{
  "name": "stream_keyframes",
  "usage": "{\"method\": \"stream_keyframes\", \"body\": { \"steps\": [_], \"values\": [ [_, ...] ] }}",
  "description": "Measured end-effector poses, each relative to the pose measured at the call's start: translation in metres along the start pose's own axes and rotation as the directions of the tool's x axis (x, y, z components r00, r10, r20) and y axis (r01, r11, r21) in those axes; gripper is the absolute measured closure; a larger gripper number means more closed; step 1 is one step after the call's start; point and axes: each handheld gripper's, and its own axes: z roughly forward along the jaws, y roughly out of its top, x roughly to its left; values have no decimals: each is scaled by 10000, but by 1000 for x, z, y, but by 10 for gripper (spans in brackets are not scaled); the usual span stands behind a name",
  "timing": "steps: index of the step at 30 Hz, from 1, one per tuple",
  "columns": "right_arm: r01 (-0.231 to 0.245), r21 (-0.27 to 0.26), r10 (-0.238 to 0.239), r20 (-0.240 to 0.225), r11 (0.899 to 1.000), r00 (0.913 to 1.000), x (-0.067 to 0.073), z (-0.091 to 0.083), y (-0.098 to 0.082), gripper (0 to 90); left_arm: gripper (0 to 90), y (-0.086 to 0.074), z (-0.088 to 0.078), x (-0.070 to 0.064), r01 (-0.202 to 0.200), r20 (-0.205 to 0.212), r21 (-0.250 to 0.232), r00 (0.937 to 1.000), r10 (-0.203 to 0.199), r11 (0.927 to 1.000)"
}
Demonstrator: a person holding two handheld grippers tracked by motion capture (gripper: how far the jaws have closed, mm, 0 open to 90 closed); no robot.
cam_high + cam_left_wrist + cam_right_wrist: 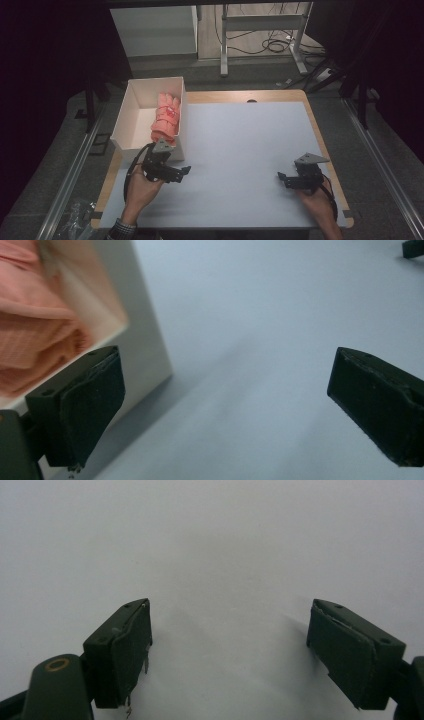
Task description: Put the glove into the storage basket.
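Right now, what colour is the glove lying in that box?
Salmon pink; the glove shows best in the high view, inside the white box.

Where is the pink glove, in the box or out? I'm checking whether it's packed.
In: the pink glove lies inside the white box.

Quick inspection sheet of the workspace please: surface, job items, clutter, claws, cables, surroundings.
Surface: pale table with wooden edge, bare in the middle.
Job's things: pink glove lying inside white box at the far left corner.
Clutter: nothing seen.
Claws: left claw open beside the box's near corner; right claw open over bare table.
Cables: black cable loops from the left claw.
Surroundings: table legs and floor cables beyond; dark curtains.
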Motion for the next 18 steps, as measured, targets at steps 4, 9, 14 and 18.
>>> {"method": "stream_keyframes", "body": {
  "steps": [4,9,14,18],
  "values": [
    [2,11,-2,-4,10000,10000,0,0,0,183,20,-5,13,-6,-64,378,-126,9993,69,9999],
    [0,11,0,-9,10000,10000,0,0,0,183,16,-13,35,-15,-319,572,119,9979,311,9994],
    [6,10,-6,-9,10000,10000,0,0,0,183,14,-23,55,-20,-514,691,259,9964,495,9983],
    [5,8,-5,-11,10000,10000,0,0,0,183,14,-32,68,-21,-635,689,432,9958,604,9970]
  ]
}}
